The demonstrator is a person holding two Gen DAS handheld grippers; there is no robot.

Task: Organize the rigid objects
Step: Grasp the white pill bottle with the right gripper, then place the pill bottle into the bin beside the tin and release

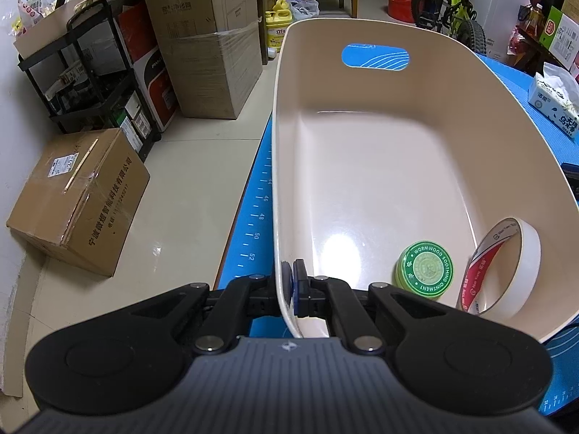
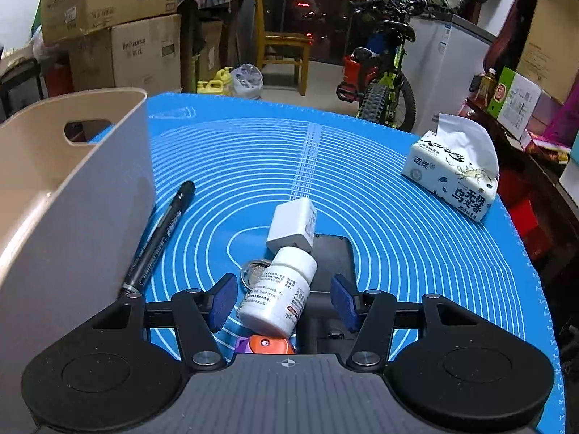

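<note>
Left wrist view first: the left gripper (image 1: 290, 282) is clamped tight on the near side wall of the beige bin (image 1: 506, 137), one pad outside and one inside the rim; the bin sits on the blue mat (image 1: 249, 224), right along the mat's edge; inside the bin, down in the near right corner, there's a green ointment tin (image 1: 425, 270) lying flat and, just beside it, a roll of white tape (image 1: 506, 267) leaning on edge against the wall; the rest of the bin floor is bare. Right wrist view: the right gripper (image 2: 284, 298) has its fingers spread apart and gripping nothing, with a white pill bottle (image 2: 277, 298) lying on its side between them, neither pad touching it as far as I can see; a white charger block (image 2: 292, 228) touches the bottle's cap end, and a small metal ring (image 2: 253, 271) sits by the bottle on the bin side; a black marker (image 2: 159, 235) lies on the mat just beside the bin's outer wall; a dark flat thing (image 2: 334, 253) lies under the bottle's far side; something orange and purple (image 2: 267, 345) peeks out right under the bottle, can't tell what it is; a tissue pack (image 2: 452, 173) sits well apart from the bin, out by the mat's far edge.
</note>
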